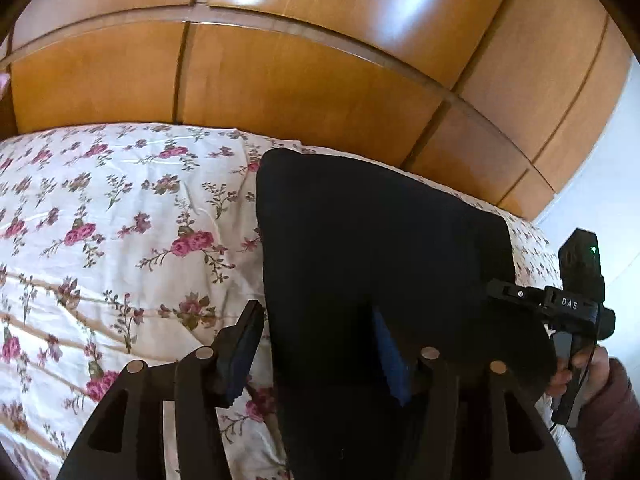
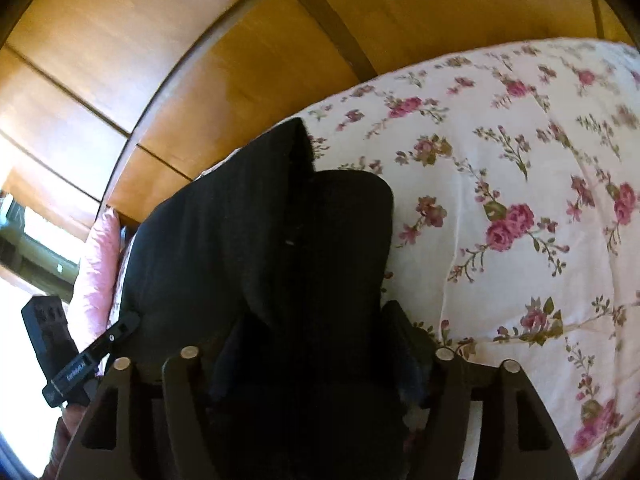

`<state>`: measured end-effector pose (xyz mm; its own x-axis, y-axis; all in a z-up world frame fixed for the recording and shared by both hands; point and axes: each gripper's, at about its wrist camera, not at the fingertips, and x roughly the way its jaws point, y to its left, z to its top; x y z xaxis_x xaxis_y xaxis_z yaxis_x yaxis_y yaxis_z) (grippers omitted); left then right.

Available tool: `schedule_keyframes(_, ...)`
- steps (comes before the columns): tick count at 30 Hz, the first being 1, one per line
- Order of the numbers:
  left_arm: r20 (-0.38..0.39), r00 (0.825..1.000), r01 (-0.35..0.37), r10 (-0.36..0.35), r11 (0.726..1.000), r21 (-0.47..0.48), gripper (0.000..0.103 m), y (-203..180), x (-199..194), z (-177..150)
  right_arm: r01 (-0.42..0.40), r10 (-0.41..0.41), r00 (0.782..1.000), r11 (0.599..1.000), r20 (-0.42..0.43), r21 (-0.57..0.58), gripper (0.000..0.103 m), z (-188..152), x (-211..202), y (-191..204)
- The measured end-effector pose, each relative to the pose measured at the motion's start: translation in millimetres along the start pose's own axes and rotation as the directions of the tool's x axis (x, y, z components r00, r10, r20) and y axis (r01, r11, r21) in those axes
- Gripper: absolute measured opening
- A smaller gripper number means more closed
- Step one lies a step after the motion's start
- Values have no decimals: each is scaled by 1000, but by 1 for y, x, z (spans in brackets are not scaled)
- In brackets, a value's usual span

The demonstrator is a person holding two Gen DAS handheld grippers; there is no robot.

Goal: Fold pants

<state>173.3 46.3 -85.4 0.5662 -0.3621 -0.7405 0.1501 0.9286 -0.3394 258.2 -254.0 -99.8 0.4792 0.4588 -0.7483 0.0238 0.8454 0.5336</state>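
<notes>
Black fabric pants (image 1: 380,248) lie folded on a floral cotton bedspread (image 1: 120,220) before a varnished wooden wardrobe (image 1: 300,80). Left gripper (image 1: 320,344) is released, straddling the near edge; right gripper (image 2: 316,344) is likewise released, cloth between its jaws. Fold apparently laid; next, re-grasping for another fold. "DAS" marks the right gripper's housing.

left wrist: close, angled down over bed (image 1: 100,208) | right wrist: likewise (both share black pants (image 1: 380,240))
</notes>
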Motion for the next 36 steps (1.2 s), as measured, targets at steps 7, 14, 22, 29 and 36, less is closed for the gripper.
schedule_keyframes(7, 93, 974, -210, 206, 977, 33, 66, -26, -30, -6, 145, -140, 988, 987, 69, -71, 77, -6, -22, 26)
schedule_keyframes(14, 183, 955, -242, 235, 970, 19, 66, -48, -73, -25, 226, -199, 962, 965, 187, -133, 78, -29, -64, 54)
schedule_keyframes(22, 229, 938, -269, 259, 963, 16, 66, -67, -104, -39, 251, -199, 947, 949, 253, -193, 80, -66, -89, 87)
schedule_keyframes(29, 255, 920, -311, 297, 950, 14, 66, -79, -126, -67, 266, -203, 940, 940, 274, -215, 80, -107, -99, 107)
schedule_keyframes(36, 249, 917, -327, 312, 945, 19, 66, -91, -135, -95, 314, -229, 924, 912, 307, -265, 81, -142, -105, 128)
